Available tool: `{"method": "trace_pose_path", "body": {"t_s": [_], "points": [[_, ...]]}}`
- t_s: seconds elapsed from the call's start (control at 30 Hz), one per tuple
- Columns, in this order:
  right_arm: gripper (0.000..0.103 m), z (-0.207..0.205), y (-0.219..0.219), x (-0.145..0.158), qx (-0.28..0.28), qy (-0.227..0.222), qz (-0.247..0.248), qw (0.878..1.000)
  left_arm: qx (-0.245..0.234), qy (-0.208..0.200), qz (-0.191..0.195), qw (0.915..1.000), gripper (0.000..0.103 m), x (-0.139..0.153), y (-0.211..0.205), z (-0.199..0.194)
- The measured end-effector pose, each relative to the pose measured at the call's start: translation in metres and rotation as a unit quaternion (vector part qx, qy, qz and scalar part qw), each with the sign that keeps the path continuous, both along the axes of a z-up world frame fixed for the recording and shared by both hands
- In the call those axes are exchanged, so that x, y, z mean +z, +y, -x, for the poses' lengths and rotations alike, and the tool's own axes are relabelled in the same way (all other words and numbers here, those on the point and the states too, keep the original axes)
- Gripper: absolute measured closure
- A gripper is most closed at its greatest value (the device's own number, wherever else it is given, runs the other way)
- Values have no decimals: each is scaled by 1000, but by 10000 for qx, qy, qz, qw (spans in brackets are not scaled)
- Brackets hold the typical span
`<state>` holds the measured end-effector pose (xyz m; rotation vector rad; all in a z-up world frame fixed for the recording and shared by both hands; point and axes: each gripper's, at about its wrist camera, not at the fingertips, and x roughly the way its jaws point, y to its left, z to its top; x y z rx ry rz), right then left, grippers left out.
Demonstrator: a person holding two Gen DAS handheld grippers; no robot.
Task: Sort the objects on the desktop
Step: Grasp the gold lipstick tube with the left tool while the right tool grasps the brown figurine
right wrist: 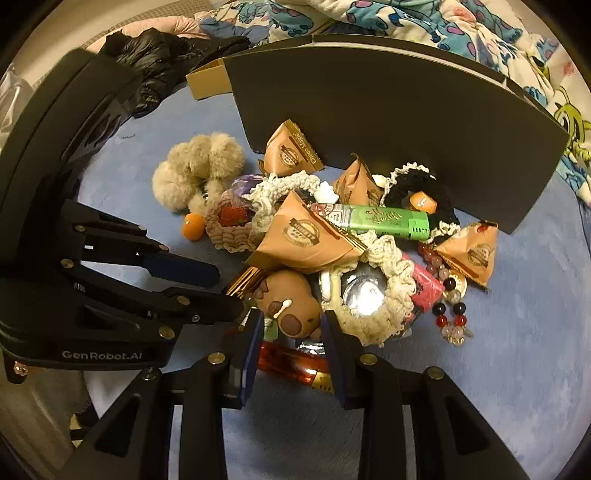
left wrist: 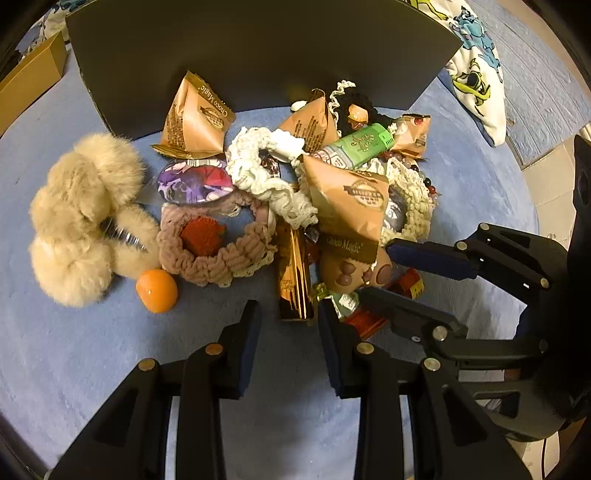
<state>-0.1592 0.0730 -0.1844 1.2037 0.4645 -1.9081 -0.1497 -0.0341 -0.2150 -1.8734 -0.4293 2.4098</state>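
A pile of small objects lies on a blue mat: brown Choco Magic snack packets, crocheted scrunchies, a fluffy beige hair clip, an orange bead, a green lighter, a gold stick pack and a brown plush toy. My left gripper is open just before the gold stick pack. My right gripper is open with its jaws either side of the brown plush toy; it shows in the left wrist view too.
A dark board stands upright behind the pile. A cardboard box sits far left. A red-orange lighter lies under the right gripper. A bead bracelet and a pink packet lie to the right. Cartoon-print bedding lies behind.
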Motion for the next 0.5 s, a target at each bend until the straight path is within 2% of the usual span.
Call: {"method": "trace_pose_path", "body": {"t_s": [0.3, 0.5], "points": [[70, 6, -10, -5, 176, 67, -12, 9998, 72, -35, -75, 9999, 72, -4, -5, 7], [65, 3, -17, -8, 417, 221, -131, 9988, 50, -44, -32, 10000, 73, -5, -3, 9]]}}
